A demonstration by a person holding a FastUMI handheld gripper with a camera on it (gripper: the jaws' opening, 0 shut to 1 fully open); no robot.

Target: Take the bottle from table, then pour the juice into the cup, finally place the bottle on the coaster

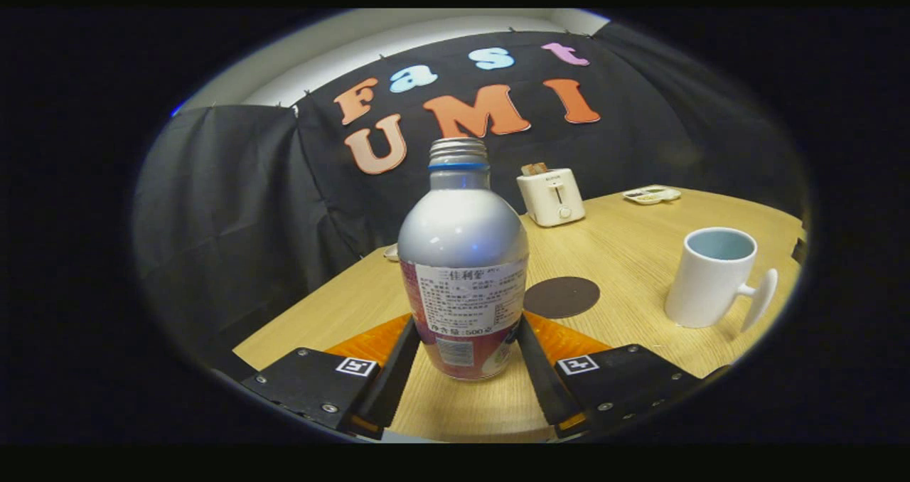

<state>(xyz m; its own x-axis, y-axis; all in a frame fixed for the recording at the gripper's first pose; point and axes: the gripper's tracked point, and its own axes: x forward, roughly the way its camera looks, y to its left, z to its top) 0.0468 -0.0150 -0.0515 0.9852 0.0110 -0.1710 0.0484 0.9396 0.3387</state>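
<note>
A silver bottle (462, 254) with a white and red label and an open threaded neck stands upright between my fingers. My gripper (468, 323) is shut on its lower body, one finger pressing each side. Whether its base rests on the wooden table (625, 247) or hangs just above it, I cannot tell. A round dark brown coaster (561, 296) lies flat just beyond the right finger. Further right stands a white cup (711, 277), pale blue inside, its handle pointing right.
A white toaster (552, 196) with a slice in it stands at the back of the table, beyond the coaster. A small flat tray (652, 195) lies at the far right corner. A small pale object (390, 252) peeks out behind the bottle's left side.
</note>
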